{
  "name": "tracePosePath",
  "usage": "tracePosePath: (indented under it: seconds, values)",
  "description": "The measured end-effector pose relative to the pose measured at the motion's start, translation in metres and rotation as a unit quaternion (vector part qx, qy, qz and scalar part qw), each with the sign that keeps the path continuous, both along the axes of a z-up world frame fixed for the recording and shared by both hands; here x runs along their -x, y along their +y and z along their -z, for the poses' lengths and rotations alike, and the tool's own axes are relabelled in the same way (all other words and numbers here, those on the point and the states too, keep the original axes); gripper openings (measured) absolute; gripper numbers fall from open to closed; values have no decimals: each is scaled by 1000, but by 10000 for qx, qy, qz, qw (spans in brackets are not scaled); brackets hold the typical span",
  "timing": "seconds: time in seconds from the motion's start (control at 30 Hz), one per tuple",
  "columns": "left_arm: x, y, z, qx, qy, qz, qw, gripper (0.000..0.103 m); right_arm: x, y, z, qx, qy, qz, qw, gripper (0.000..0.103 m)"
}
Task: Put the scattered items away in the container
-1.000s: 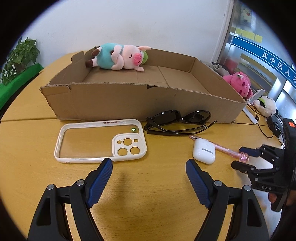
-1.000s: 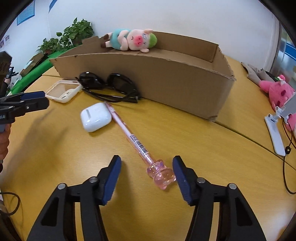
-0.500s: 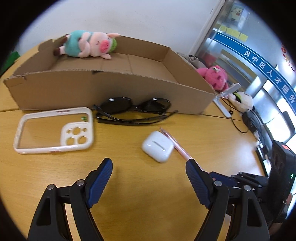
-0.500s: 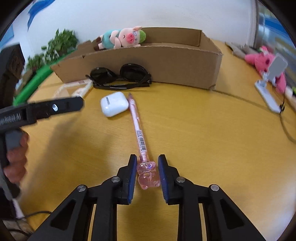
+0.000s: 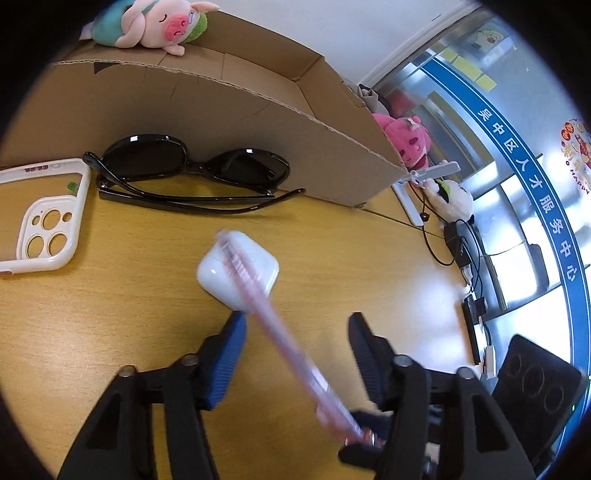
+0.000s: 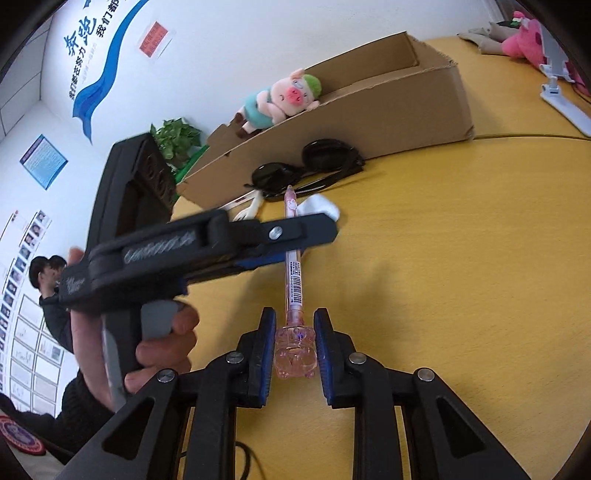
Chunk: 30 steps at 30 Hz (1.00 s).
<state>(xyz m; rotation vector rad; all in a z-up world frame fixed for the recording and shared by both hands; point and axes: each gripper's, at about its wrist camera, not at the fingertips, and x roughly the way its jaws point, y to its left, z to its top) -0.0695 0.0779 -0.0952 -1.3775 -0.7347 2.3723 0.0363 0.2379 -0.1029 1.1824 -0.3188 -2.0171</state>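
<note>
My right gripper (image 6: 294,325) is shut on the pig-shaped end of a pink pen (image 6: 294,273), whose shaft is lifted off the table. In the left wrist view the blurred pen (image 5: 258,295) crosses over a white earbud case (image 5: 214,273) and runs between the closing jaws of my left gripper (image 5: 297,326), which touch nothing. The case lies just ahead of the left fingertip. Black sunglasses (image 5: 192,173) and a white phone case (image 5: 44,221) lie before the cardboard box (image 5: 258,122). A pig plush (image 5: 155,22) rests inside the box.
A pink plush (image 5: 406,136), a white phone stand (image 5: 410,199), a panda plush (image 5: 450,199) and black cables lie right of the box. A potted plant (image 6: 177,140) stands behind it. People (image 6: 48,280) stand in the background.
The right jaws shut on the pen's pig end and raised it, with its tip now above the earbud case. The left gripper moved in close to the case and its jaws narrowed.
</note>
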Motion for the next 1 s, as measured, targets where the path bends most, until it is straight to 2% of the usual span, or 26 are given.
tracePosePath:
  seconds: [0.03,0.07,0.13,0.2,0.37,0.57,0.8,0.87,0.93,1.0]
  values:
    - [0,-1,0,29,-14,-13,10000,34,-3,-3,0,18,15,-90,10000,23]
    - [1,-2,1,88,-45,-48,9999,31,-7,-9,-2,-1,72,-240,9997,23]
    - [2,-4,2,154,-77,-79,9998,16,-13,-19,-5,-126,229,-430,9987,23]
    - [0,-6,1,226,-67,-116,9997,8,-18,-29,-7,-221,288,-591,9976,23]
    - [-5,-13,-6,377,34,-193,9991,5,-22,-42,1,-467,124,-734,9961,23]
    - [-10,-23,-15,351,173,-316,9987,3,-22,-43,5,-383,-7,-573,9976,22]
    - [-16,-28,-25,164,494,-430,9977,5,-22,-42,1,-167,-48,-384,9991,22]
    - [-18,-28,-26,93,543,-431,9976,11,-25,-42,-1,-99,-14,-378,9992,22]
    - [-19,-26,-28,43,598,-389,9974,27,-21,-45,-4,-69,42,-335,9994,22]
    - [-21,-25,-30,57,664,-392,9970,37,-19,-44,-6,-40,63,-296,9995,22]
